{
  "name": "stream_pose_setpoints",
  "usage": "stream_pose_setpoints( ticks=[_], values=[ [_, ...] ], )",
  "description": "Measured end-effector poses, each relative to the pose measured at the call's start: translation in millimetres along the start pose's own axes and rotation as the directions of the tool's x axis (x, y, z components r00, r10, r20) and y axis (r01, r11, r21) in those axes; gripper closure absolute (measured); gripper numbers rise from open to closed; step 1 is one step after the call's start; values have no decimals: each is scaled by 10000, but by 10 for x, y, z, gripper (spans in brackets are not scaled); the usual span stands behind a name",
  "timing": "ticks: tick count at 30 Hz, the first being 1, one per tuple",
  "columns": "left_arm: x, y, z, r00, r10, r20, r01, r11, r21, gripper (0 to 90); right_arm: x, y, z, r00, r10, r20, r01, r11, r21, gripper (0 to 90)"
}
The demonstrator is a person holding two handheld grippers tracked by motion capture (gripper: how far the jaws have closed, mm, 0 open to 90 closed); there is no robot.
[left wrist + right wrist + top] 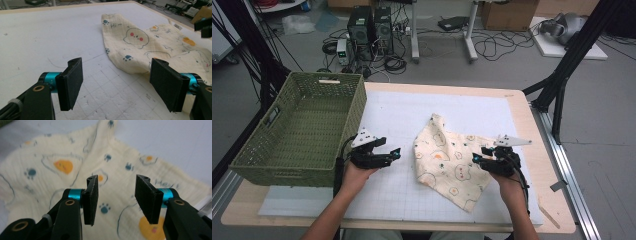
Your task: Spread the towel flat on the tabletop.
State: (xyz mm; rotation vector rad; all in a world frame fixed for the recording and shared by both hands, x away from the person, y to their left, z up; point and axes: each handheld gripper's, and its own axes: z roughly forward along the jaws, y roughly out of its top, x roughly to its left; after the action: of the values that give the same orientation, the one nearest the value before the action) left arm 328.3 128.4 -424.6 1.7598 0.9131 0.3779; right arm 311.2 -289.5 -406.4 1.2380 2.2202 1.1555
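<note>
Two grippers sit low over the white worktop, one at each side of the cream printed cloth (449,160), which lies rumpled toward the right half of the worktop, one corner trailing toward its near edge. My left gripper (384,154) waits just off the cloth's left edge with its jaws spread wide and nothing between them, I think so it can take that edge once I commit. My right gripper (482,155) hovers over the cloth's right part, jaws parted and empty, the fabric below them rather than pinched. The green woven basket (337,120) stands at the far left corner of the worktop, empty, likely where the cloth should end up. From the high view I get the whole layout: basket, cloth, both hands apart. The left gripper view adds the cloth's folded near edge (125,62) rising off the foam grid, while the right gripper view shows the prints and creases (87,147) directly under my pads (91,197).
</note>
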Motion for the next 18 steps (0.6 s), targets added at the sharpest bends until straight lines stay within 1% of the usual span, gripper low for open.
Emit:
stream_pose_setpoints(
  ticks=[2,3,5,6,7,8,9,10,11,13,14,16,18],
  values=[
    [0,-2,2,10000,-33,-19,33,10000,21,274,19,-95,66,9998,-125,-162,132,9990,438,543],
    [0,-3,3,10000,-24,-18,24,10000,36,274,30,-143,95,9996,-215,-171,226,9973,703,548],
    [-1,-2,5,10000,15,-1,-15,10000,66,275,39,-240,158,9995,-224,-215,247,9932,1142,558],
    [-3,-3,6,10000,31,-9,-31,10000,70,275,41,-276,185,9993,-337,-153,354,9899,1375,576],
    [-6,-3,7,10000,20,4,-20,10000,84,275,41,-306,197,9991,-376,-183,397,9906,1307,614],
    [-6,-3,7,10000,16,-5,-16,10000,89,275,33,-317,187,9988,-298,-384,343,9917,1236,704],
    [-6,-4,9,10000,11,-10,-11,10000,76,275,28,-315,181,9980,-381,-506,442,9913,1238,790],
    [-5,-4,8,10000,15,-1,-15,10000,96,275,36,-312,169,9974,-580,-428,633,9889,1344,860],
    [-5,-4,9,10000,6,1,-6,10000,87,275,40,-311,158,9963,-816,-284,849,9855,1472,891],
    [-3,-5,9,10000,6,-13,-5,10000,91,275,18,-320,130,9958,-911,133,881,9846,1507,893],
    [-3,-5,9,10000,4,-2,-4,10000,99,275,-14,-332,105,9948,-889,492,808,9856,1486,894],
    [-5,-6,11,10000,17,-1,-17,9999,119,275,-78,-349,64,9912,-837,1030,673,9859,1535,895],
    [-9,-7,15,10000,14,-6,-14,9999,107,275,-149,-375,17,9821,-702,1745,427,9867,1566,895]
  ],
)
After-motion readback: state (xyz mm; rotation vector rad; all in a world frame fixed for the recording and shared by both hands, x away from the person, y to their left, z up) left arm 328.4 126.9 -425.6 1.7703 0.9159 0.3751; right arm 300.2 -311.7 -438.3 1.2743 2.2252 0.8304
